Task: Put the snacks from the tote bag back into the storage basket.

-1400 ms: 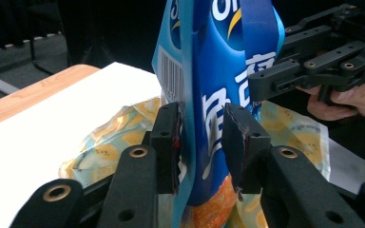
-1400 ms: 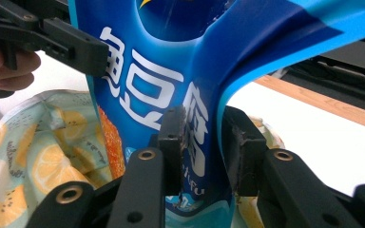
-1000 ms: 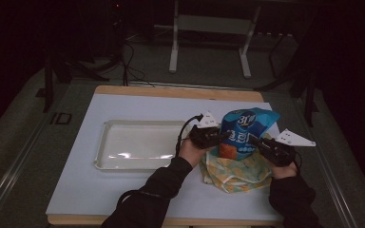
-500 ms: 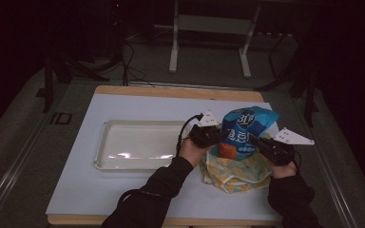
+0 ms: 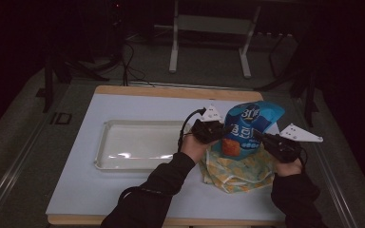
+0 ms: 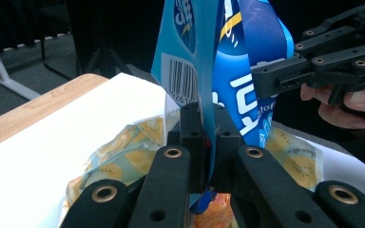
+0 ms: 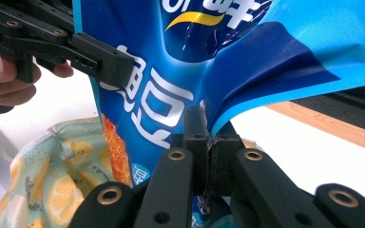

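Observation:
A blue snack bag point(image 5: 249, 126) hangs upright between my two grippers, just above a yellow lemon-print bag point(image 5: 240, 168) that lies on the table. My left gripper point(image 5: 221, 132) is shut on the bag's left edge; in the left gripper view its jaws point(image 6: 208, 142) pinch the seam below the barcode. On the bag's right edge my right gripper point(image 5: 261, 137) is shut too, with the blue film point(image 7: 180, 57) caught between its pads point(image 7: 209, 137). Each gripper view shows the other gripper clamped on the far edge point(image 6: 266, 78) point(image 7: 119, 66).
A clear shallow tray point(image 5: 105, 142) sits on the white table cover left of my hands. The lemon-print bag point(image 7: 52, 175) lies under the blue one. The table's wooden edge point(image 5: 171, 91) runs along the far side, with stand legs on the floor behind.

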### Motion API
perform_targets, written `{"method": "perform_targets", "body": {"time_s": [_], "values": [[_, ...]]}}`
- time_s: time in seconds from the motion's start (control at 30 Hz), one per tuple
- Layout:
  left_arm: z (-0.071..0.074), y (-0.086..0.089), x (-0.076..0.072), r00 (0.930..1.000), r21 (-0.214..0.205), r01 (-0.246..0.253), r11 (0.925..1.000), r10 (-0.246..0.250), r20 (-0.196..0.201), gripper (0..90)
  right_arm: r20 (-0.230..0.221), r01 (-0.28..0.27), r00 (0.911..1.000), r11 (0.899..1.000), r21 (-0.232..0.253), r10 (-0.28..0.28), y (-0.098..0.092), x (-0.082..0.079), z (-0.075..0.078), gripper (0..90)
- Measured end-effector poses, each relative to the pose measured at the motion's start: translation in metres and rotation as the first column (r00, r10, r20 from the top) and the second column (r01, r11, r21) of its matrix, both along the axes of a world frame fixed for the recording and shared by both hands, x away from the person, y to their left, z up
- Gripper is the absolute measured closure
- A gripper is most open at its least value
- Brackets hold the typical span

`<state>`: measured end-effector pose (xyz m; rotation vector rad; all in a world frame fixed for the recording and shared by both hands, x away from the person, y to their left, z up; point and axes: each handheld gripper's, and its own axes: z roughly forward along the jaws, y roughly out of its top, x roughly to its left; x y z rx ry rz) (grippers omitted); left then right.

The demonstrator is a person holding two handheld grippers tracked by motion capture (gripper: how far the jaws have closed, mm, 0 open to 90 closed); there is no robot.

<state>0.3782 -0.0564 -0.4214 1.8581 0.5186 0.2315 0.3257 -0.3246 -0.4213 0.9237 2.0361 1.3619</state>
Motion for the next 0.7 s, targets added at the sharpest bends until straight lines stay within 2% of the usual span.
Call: {"method": "perform_targets", "body": {"time_s": [0.33, 0.7], "values": [[0.016, 0.002, 0.001, 1.0000, 0.001, 0.002, 1.0000, -0.002, 0.007, 88.5, 0.017, -0.003, 0.9999, 1.000, -0.003, 0.003, 0.002, 0.001, 0.014, 88.8], [0.051, 0.007, 0.001, 0.9989, -0.017, -0.015, 0.9998, 0.015, 0.044, 88.5, 0.065, 0.002, 0.9979, 1.000, -0.003, -0.002, 0.007, 0.001, 0.047, 89.0]]}}
